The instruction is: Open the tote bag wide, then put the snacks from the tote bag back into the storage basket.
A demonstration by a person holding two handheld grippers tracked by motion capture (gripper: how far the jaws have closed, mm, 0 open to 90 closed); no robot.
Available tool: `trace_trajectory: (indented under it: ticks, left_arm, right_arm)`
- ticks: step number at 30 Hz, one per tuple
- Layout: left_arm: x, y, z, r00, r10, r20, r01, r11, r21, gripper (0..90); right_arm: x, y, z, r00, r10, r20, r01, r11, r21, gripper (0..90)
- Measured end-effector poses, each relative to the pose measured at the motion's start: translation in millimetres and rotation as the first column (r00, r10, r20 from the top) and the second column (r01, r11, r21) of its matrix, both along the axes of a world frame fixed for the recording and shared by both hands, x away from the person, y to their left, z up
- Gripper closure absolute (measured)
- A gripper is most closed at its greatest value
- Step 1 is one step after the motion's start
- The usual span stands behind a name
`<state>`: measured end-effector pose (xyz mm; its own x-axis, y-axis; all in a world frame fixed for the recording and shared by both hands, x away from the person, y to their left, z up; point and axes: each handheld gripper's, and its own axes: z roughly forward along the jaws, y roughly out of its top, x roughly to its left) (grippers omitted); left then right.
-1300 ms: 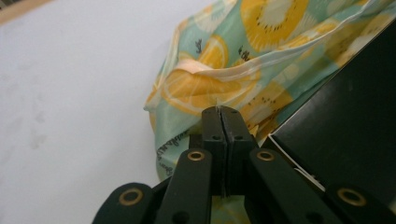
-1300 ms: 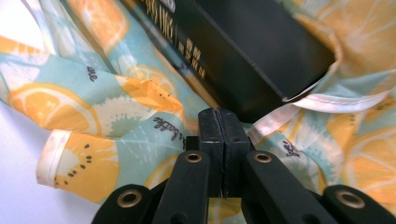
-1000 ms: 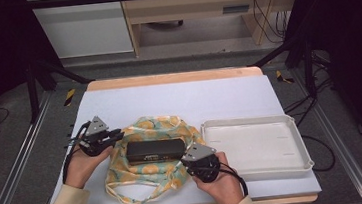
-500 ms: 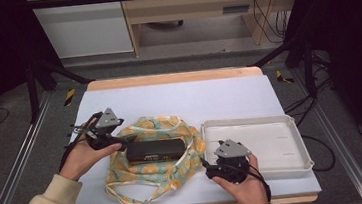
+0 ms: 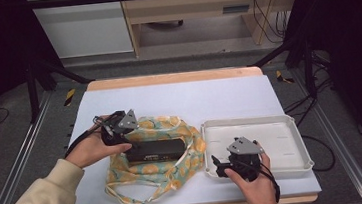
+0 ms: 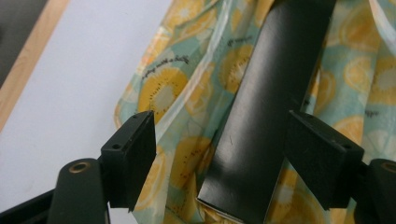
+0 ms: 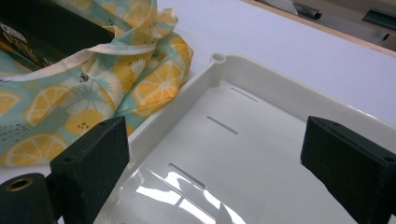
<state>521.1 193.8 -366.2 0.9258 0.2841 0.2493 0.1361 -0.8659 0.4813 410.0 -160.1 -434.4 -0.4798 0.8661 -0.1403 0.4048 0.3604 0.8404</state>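
A long black box lies on a lemon-print cloth bag spread flat on the table. My left gripper is at the box's left end. In the left gripper view its jaws stand open on either side of the box end without touching it. They opened wide and have just been closing a little. My right gripper hovers at the near-left corner of the white tray. Its jaws have just been opening and stand open with nothing between them, above the tray rim beside the bag.
A white mat covers the table, with a wooden edge at the far side. Black frame rails and cables run along the floor on both sides. The bag's pale handles trail toward the near edge.
My right gripper has left the box's right end and moved right to the tray's near-left corner. My left gripper has shifted right and slightly up at the box's left end.
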Motion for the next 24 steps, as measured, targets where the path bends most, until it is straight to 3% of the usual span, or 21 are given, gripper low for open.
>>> trace_trajectory:
  ticks: [5, 12, 17, 24]
  left_arm:
    - [1.5, -1.3, -1.0, 0.9982, -0.039, -0.045, 0.041, 0.997, 0.065, 24.9]
    - [3.5, -2.3, -0.5, 0.9927, -0.101, -0.065, 0.111, 0.9805, 0.162, 24.7]
    - [3.5, -3.6, 2.6, 0.9898, -0.121, -0.075, 0.132, 0.979, 0.156, 25.4]
    - [2.3, -8.8, -0.7, 0.9821, -0.166, -0.089, 0.181, 0.9631, 0.199, 28.1]
  right_arm:
    - [-0.1, -1.8, -0.3, 1.0, -0.007, 0.006, 0.007, 1.0, -0.019, 8.5]
    - [-0.7, -4.1, -1.3, 0.9999, -0.014, 0.002, 0.014, 1.0, -0.02, 8.9]
    - [0.2, -5.3, -1.8, 0.9998, -0.019, -0.002, 0.018, 1.0, -0.024, 9.0]
    - [-0.2, -6.9, -2.0, 0.9997, -0.022, 0.003, 0.022, 0.999, -0.025, 8.8]
